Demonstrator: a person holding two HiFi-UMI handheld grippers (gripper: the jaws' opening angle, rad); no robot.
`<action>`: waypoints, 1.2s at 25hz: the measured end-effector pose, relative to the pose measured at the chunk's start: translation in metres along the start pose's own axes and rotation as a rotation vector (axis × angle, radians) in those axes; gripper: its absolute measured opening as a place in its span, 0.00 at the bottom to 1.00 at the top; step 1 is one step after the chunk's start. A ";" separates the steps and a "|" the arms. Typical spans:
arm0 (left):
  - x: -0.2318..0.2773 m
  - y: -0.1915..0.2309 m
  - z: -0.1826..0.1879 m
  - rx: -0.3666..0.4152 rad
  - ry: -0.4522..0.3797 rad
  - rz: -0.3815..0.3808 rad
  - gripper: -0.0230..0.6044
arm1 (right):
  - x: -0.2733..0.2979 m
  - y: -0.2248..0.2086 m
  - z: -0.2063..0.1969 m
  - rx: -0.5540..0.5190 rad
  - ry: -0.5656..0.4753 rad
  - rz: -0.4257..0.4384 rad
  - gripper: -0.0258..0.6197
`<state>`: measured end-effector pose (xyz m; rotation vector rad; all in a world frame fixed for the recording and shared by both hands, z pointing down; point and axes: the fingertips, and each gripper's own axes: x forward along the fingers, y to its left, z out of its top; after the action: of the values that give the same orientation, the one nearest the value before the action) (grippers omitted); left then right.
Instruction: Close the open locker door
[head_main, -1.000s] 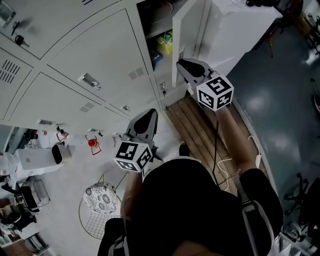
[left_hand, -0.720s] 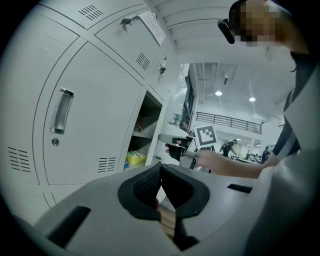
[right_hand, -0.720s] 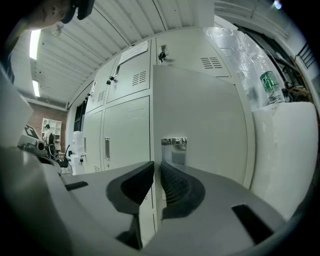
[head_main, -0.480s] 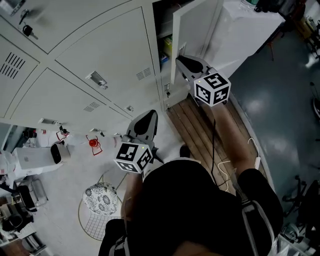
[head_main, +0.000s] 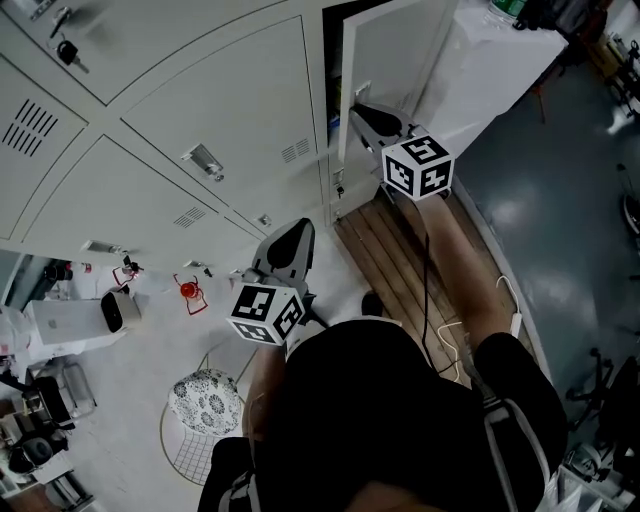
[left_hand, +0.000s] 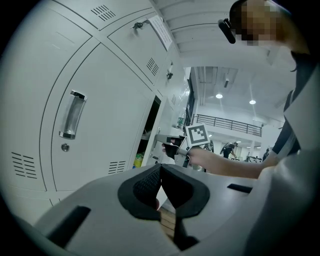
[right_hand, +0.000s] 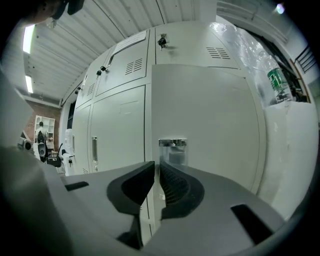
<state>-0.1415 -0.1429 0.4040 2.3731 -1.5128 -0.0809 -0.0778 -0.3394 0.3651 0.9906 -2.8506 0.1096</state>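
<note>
The grey locker door (head_main: 392, 50) stands only slightly ajar, and a dark slit of the locker's inside (head_main: 334, 60) shows at its left edge. My right gripper (head_main: 358, 112) is shut with nothing in it, its tips pressed against the door just below the metal handle (right_hand: 172, 148). In the right gripper view the door (right_hand: 210, 120) fills the frame beyond the gripper (right_hand: 156, 164). My left gripper (head_main: 292, 238) hangs shut and empty, lower down, before the closed lockers. The left gripper view looks past this gripper (left_hand: 160, 168) to the dark locker opening (left_hand: 150, 127) and the right gripper's marker cube (left_hand: 197, 135).
Closed locker doors (head_main: 210, 110) with recessed handles fill the left. A wooden pallet (head_main: 395, 255) lies under the right arm. A wire stool with a patterned cushion (head_main: 200, 398), a red object (head_main: 187, 289) and a white box (head_main: 65, 320) stand at lower left. A plastic-wrapped white cabinet (right_hand: 292, 145) carries a bottle (right_hand: 276, 85).
The locker door has swung leftward to nearly shut, with my right gripper moving left against it. The items inside are no longer seen. The left gripper has stayed put.
</note>
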 end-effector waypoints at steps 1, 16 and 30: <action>0.000 0.001 0.000 0.001 0.001 -0.002 0.06 | 0.002 -0.002 0.001 0.002 -0.003 -0.008 0.10; -0.009 0.027 0.006 0.015 0.015 -0.009 0.07 | 0.029 -0.010 0.000 0.000 0.003 -0.055 0.10; -0.010 0.040 0.008 0.014 0.017 -0.005 0.06 | 0.045 -0.013 -0.002 -0.010 0.012 -0.080 0.09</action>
<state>-0.1830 -0.1510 0.4078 2.3825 -1.5043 -0.0522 -0.1048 -0.3772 0.3739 1.0967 -2.7929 0.0930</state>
